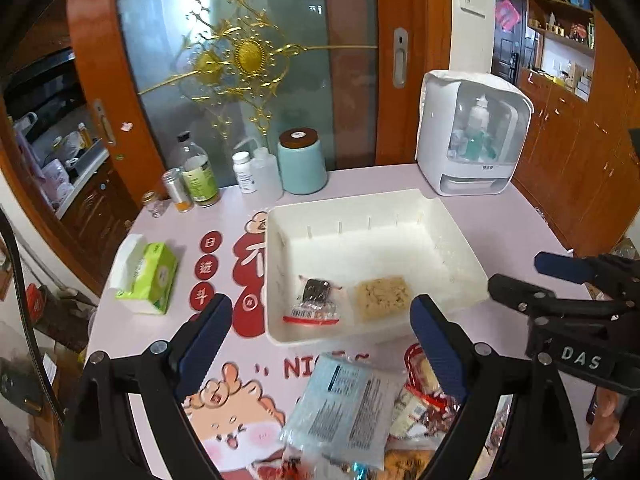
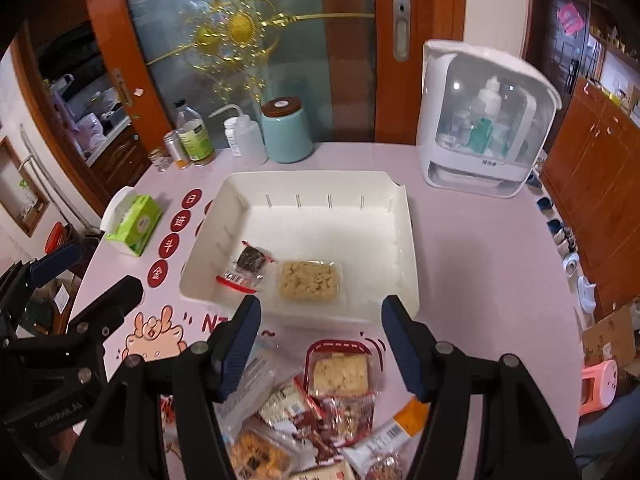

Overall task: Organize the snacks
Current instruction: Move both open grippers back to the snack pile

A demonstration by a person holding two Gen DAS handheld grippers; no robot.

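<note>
The surface [image 2: 480,264] is pale pink with red cartoon prints and stands against a wooden-framed glass door [image 2: 256,40] bearing a gold ornament. Along its far edge: bottles [image 2: 194,136], a teal canister [image 2: 286,130] and a white cabinet appliance [image 2: 480,120]. A green tissue pack [image 2: 134,222] lies at the left.

A white tray [image 2: 320,184] sits mid-surface. In its near part lie a dark snack packet [image 2: 248,266] and, just beside it, a beige crumbly block [image 2: 310,280] in clear wrap. A heap of assorted snack packets [image 2: 332,400] lies on the surface just in front of the tray.

Left tongs [image 1: 320,332]: open, empty. Right tongs [image 2: 320,336]: open, empty, above the heap.
</note>
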